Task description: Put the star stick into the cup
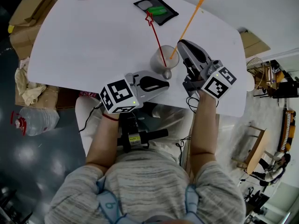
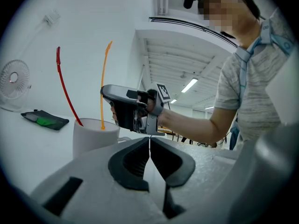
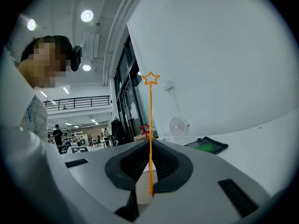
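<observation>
Head view: the cup (image 1: pixel 161 59) stands near the bench's (image 1: pixel 93 41) front edge, with a red stick (image 1: pixel 155 36) and an orange stick (image 1: pixel 189 22) leaning out of it. The right gripper (image 1: pixel 180 44) reaches in from the right and meets the orange stick just above the rim. The left gripper (image 1: pixel 166 73) points at the cup's near side.

Left gripper view: its jaws are pressed together with nothing between them. The cup shows side-on.

Right gripper view: the jaws are clenched on the orange stick. Its star stands upright above them, and its lower end is inside the cup.
</observation>
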A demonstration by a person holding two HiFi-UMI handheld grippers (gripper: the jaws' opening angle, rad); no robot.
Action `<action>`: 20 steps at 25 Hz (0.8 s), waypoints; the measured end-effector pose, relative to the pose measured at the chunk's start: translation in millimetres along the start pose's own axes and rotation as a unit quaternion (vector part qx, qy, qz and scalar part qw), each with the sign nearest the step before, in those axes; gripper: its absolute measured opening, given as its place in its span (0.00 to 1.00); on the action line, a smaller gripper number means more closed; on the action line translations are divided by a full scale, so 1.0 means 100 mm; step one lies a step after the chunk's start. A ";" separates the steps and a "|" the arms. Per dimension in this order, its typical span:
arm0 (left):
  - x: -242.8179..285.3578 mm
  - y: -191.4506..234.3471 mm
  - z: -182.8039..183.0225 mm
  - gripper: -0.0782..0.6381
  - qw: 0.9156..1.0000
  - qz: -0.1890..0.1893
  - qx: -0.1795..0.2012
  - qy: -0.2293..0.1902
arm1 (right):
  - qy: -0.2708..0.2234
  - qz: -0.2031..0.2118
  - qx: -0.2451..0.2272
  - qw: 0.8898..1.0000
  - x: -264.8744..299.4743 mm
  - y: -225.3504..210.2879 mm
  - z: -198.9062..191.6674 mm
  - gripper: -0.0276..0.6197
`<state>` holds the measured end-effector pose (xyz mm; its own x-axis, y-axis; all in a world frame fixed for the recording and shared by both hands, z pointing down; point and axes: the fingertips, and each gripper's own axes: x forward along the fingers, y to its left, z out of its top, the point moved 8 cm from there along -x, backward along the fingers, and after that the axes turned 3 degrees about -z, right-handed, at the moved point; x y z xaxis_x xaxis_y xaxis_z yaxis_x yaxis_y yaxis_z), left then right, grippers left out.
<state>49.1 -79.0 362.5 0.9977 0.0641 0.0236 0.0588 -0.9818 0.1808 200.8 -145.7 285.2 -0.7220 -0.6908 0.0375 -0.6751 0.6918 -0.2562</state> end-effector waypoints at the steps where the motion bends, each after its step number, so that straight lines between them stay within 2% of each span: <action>1: 0.00 0.00 0.00 0.13 1.000 0.000 0.000 0.000 | 0.004 -0.001 -0.002 1.000 0.00 0.01 -0.02 0.07; 12: -0.02 0.00 0.02 0.13 1.000 0.004 0.001 -0.003 | 0.038 -0.019 -0.013 0.999 -0.02 0.02 -0.19 0.07; 16: -0.02 -0.01 0.01 0.13 1.000 0.004 0.002 -0.004 | 0.025 -0.033 -0.010 0.999 -0.05 0.02 -0.17 0.08; 20: -0.02 -0.01 0.01 0.13 1.000 0.005 0.004 -0.005 | -0.012 -0.051 -0.018 0.998 -0.11 0.10 -0.09 0.08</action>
<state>46.8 -78.3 361.5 0.9985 0.0525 0.0152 0.0491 -0.9839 0.1721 200.8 -128.8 291.3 -0.6454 -0.7629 0.0386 -0.7506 0.6239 -0.2178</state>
